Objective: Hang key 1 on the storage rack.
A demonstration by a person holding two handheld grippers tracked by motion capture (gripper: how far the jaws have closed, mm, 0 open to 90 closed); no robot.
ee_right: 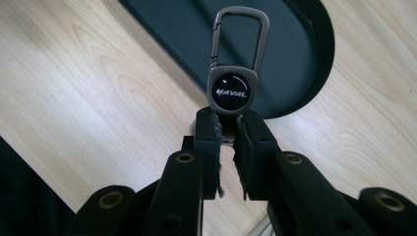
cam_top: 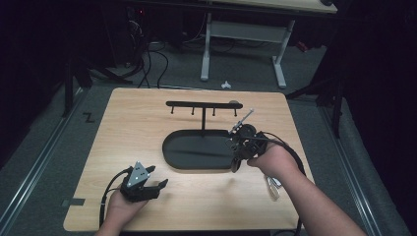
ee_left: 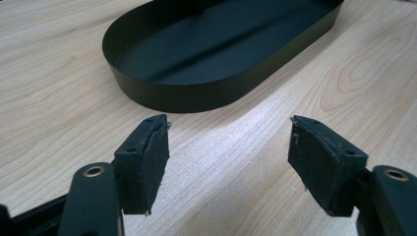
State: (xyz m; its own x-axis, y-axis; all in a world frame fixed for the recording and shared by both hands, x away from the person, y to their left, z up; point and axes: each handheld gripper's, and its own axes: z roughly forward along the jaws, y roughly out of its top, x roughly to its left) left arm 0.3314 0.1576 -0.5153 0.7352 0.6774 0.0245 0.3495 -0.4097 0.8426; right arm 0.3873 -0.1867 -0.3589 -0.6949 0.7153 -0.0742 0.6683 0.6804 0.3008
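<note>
Right jaws: clamped narrow on the bottom tab of a carabiner keychain (ee_right: 237,64), my right gripper (ee_right: 227,129) holding it up over the tray end.
Left jaws: wide apart, nothing between them, my left gripper (ee_left: 228,147) just parked low over the bare wood near the tray.
Keychain: metal clip loop on top, round dark badge reading NAVAL under it, sticking straight out past my pads (ee_right: 209,132).
Handling guess: light, stiff, kinda slick metal, not fragile; it'll probably swivel if I pinch it loosely, so gripping that flat lower tab looks like the right call, leaves the loop free.
Tray: black oval tray (cam_top: 169,147) mid table, nothing in it that I can see.
Hook rack: black T-shaped stand (cam_top: 202,104) rising from the tray's far side, small pegs hanging under the bar.
In the way: the bar's end and post sit near my right gripper (cam_top: 238,132), so the loop could bump those.
Table: light wood table (cam_top: 128,118), a small clear thing (cam_top: 272,187) lying by my right forearm, can't tell what.
</note>
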